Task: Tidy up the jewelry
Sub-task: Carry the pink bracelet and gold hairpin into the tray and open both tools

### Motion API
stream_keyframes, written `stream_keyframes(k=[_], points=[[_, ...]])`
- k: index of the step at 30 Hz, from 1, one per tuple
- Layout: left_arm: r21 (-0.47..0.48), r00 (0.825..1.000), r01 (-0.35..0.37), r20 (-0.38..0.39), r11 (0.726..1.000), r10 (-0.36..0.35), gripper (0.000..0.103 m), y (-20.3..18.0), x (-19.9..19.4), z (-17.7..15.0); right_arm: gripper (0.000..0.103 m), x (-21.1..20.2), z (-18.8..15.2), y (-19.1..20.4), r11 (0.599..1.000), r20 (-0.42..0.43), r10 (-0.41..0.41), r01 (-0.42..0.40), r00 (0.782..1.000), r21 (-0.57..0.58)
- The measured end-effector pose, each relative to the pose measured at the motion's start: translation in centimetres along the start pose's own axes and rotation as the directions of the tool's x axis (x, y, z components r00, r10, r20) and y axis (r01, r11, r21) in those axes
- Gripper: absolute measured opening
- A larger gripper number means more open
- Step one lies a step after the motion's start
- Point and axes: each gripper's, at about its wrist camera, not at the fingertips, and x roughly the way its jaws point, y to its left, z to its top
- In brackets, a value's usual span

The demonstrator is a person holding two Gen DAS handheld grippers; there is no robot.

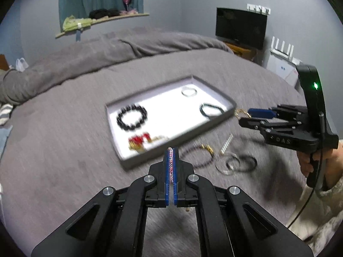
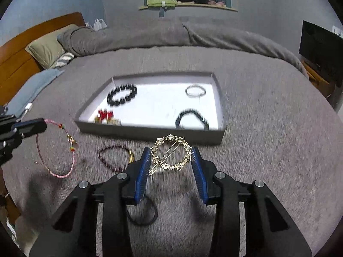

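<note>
Left gripper (image 1: 170, 150) is seen closed on a pink braided cord bracelet (image 2: 64, 150), pinched flat between the pads; in the right wrist view the loop hangs from its tips above the bed (image 2: 268, 160), short of the tray. Ahead of that gripper lies the grey tray (image 2: 220, 105), already holding a black bead bracelet (image 2: 121, 94), a red-and-gold piece (image 2: 105, 115), a clear bangle (image 2: 195, 90) and a black band (image 2: 191, 117). Between the two grippers, still on the bed, a dark beaded bracelet with gold clasp (image 2: 115, 156) is noted; in the left wrist view a small comb-like clip (image 1: 227, 143) and overlapping rings and a black loop (image 1: 235, 162) are noted too. Right gripper (image 2: 171, 160) is clamped across a gold ring-shaped hair clip (image 2: 170, 153), held at both edges just before the tray's near wall. Judged roughly half done: four pieces stowed, two in transit, several left on the bed.
</note>
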Motion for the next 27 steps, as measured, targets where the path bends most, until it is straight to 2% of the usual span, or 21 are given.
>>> stream_keyframes(k=[4,7,16,21,27], points=[[-0.001,0.999,-0.021,0.036,1.0,0.021,0.004,1.3,0.1,2.7,0.039,-0.1,2.3,-0.6,1.0,0.04,-0.004,0.004,0.999,0.006],[-0.016,0.998,-0.003,0.055,1.0,0.004,0.004,2.1,1.0,5.1,0.039,0.8,4.0,-1.1,1.0,0.047,0.004,-0.005,0.999,0.017],[-0.007,1.0,-0.007,0.024,1.0,0.007,0.004,3.3,8.4,10.9,0.039,6.0,7.5,-2.2,0.999,0.0,0.012,-0.012,1.0,0.035],[-0.035,1.0,-0.028,-0.009,0.999,0.028,0.004,3.9,12.8,12.3,0.039,9.4,8.7,-3.4,0.997,-0.04,0.027,-0.025,0.999,0.066],[-0.04,0.998,-0.051,-0.05,0.998,0.049,0.004,4.1,16.9,12.1,0.039,12.4,9.5,-4.4,0.992,-0.101,0.067,-0.055,0.993,0.118]])
